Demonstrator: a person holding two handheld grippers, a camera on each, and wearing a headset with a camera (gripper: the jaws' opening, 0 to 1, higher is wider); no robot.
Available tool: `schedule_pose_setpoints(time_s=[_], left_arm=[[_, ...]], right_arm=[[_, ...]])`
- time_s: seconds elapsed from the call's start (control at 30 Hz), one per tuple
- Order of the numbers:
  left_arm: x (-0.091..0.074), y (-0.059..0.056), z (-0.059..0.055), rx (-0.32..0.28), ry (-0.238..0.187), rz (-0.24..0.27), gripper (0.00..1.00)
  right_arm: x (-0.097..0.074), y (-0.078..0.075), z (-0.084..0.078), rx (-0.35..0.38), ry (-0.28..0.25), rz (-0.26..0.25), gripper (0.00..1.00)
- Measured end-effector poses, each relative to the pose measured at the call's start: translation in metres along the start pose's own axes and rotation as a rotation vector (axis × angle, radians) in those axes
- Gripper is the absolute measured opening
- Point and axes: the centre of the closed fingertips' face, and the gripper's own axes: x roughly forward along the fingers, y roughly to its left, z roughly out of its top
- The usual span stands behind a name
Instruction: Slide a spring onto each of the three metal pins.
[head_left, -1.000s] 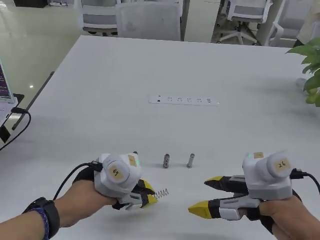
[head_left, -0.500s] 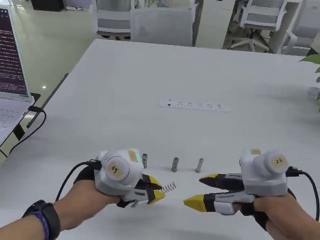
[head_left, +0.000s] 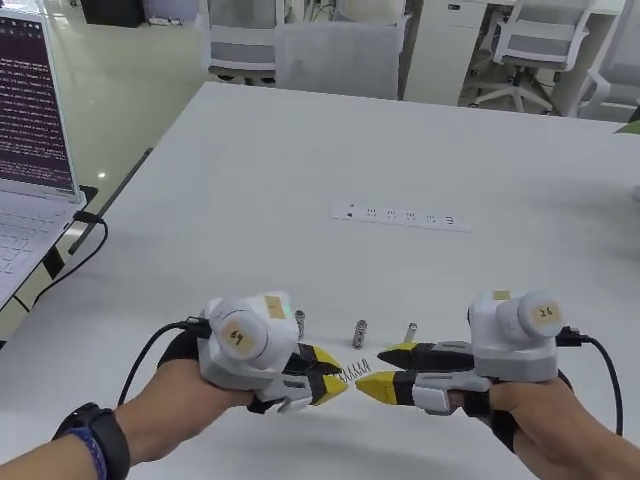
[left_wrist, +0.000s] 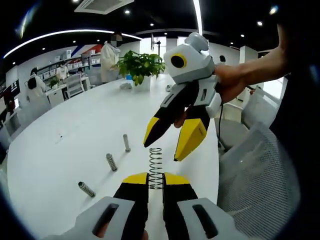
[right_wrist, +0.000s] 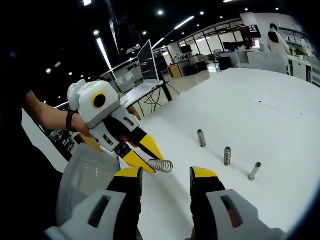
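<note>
Over white table (head_left: 300, 150), left gripper (left_wrist: 156, 178) clamps spring (left_wrist: 155, 165); right gripper (head_left: 372, 368) gapes beside it.

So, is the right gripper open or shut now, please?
Open: the right gripper has its two yellow jaws well apart, close to the spring that the left gripper holds.

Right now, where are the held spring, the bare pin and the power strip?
held spring (left_wrist: 155, 162): left gripper view, on its middle coils.
bare pin (right_wrist: 254, 171): right gripper view, middle of its shaft.
power strip (head_left: 400, 216): head view, centre of its top face.
</note>
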Motion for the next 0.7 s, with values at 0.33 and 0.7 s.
schedule_pose_setpoints(time_s=[0.33, 0.7], left_arm=[[-0.002, 0.0, 0.008, 0.008, -0.022, -0.001, 0.02], [-0.005, 0.0, 0.012, 0.013, -0.037, -0.002, 0.02]], right_arm=[[0.005, 0.006, 0.007, 0.018, -0.021, 0.044, 0.24], [0.008, 0.009, 0.013, 0.049, -0.043, 0.066, 0.13]])
